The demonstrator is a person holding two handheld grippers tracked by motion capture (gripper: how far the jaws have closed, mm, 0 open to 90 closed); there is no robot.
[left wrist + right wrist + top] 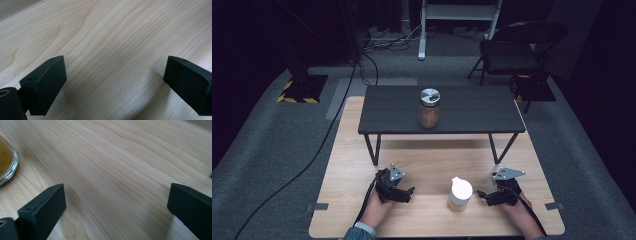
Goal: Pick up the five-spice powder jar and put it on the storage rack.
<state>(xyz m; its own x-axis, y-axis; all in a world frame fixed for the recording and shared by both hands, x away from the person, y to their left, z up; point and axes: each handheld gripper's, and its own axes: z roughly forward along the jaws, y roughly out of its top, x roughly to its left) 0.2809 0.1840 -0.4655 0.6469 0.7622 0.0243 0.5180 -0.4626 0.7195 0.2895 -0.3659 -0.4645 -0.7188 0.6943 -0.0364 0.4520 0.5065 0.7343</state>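
We rest both grippers low on the wooden table [357, 200], and the thing nearest them is the white-lidded jar [460, 193], which stands upright on the near part of the tabletop, between the two hands. It lies closer to our right gripper [486, 195] than to our left gripper [408, 193]. From the right one it sits just off towards the middle of the table, and the right gripper view catches its glass base [7, 162] at the left edge, amber contents showing through. So the right hand is the nearer one, and the coming move, as we judge it, turns on swinging that gripper sideways towards the jar, whose long axis runs straight up from the table (a grip across the body, below the lid, would suit).

Both pairs of jaws stand wide apart with bare wood grain between them; neither has hold of anything.

A second jar [429, 108] with a patterned grey lid stands on the dark raised shelf [382, 112] farther back, well apart from both hands.

We can read no brand, label or writing on either jar.
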